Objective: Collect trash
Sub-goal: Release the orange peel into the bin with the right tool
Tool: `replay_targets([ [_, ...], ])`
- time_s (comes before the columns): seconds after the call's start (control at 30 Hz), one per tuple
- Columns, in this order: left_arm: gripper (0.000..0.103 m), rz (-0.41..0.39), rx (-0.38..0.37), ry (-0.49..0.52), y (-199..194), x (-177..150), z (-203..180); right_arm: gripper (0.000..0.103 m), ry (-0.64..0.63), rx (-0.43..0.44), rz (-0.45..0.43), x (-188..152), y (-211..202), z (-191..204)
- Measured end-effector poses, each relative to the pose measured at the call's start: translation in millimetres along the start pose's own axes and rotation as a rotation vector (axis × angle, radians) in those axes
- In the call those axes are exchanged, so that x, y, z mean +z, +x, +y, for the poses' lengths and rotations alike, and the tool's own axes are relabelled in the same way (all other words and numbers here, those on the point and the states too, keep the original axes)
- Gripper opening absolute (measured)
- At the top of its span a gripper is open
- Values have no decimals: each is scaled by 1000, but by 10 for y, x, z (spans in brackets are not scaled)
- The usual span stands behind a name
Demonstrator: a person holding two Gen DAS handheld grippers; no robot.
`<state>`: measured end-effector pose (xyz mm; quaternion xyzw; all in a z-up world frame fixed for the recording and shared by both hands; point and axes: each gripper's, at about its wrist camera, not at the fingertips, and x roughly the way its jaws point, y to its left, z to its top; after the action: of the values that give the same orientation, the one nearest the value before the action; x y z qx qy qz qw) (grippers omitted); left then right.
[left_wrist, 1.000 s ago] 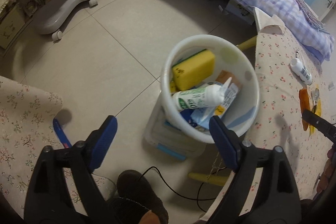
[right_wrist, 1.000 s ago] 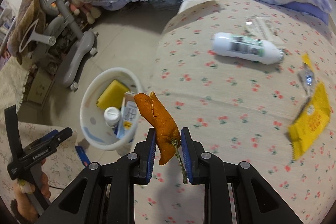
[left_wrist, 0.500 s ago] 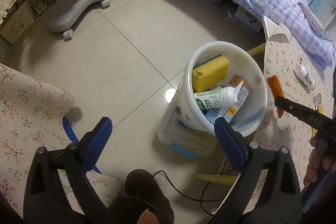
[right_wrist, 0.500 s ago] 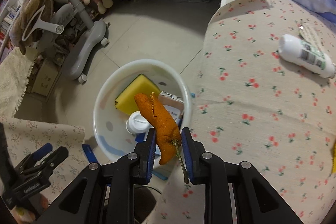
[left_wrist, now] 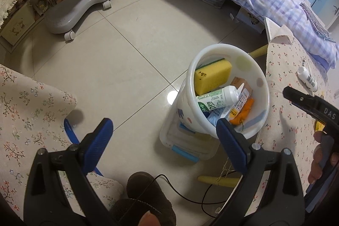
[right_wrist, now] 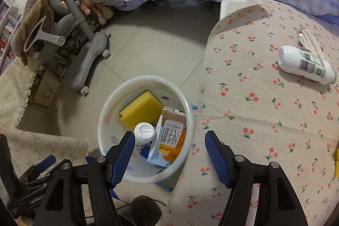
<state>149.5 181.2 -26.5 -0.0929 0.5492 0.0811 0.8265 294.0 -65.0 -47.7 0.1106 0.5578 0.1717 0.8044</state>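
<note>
Peel (right_wrist: 177, 150) in bin (right_wrist: 106, 115), below right gripper (right_wrist: 169, 154)

**Two wrist cameras, both angled steeply down at the bin**

The left wrist camera looks down from above the floor between two cloth-covered surfaces, its own fingers (left_wrist: 101, 139) framing the bottom edge. The white bin (left_wrist: 262, 77) sits right of centre, fairly near. The right wrist camera looks down from nearer the table edge (right_wrist: 211, 82), with the bin (right_wrist: 106, 111) just ahead of its fingers (right_wrist: 125, 154). Both share the bin, the yellow sponge (left_wrist: 211, 75) (right_wrist: 139, 109), the tiled floor, the bed and, probably, the same white bottle (left_wrist: 307, 79) (right_wrist: 305, 65), small and blurred in the left view.
</note>
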Motion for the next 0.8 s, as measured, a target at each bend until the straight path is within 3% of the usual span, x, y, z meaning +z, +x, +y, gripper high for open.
replay_targets([
  [0.27,97,9,-23,26,-7,-43,-95,72,1,-96,-26,-96,-286,-241],
  [0.47,97,10,-24,60,-2,-76,-217,83,83,-261,-102,-89,-647,-782],
  [0.8,97,14,-18,96,-11,-111,-346,84,310,-465,-104,-156,-904,-1804],
])
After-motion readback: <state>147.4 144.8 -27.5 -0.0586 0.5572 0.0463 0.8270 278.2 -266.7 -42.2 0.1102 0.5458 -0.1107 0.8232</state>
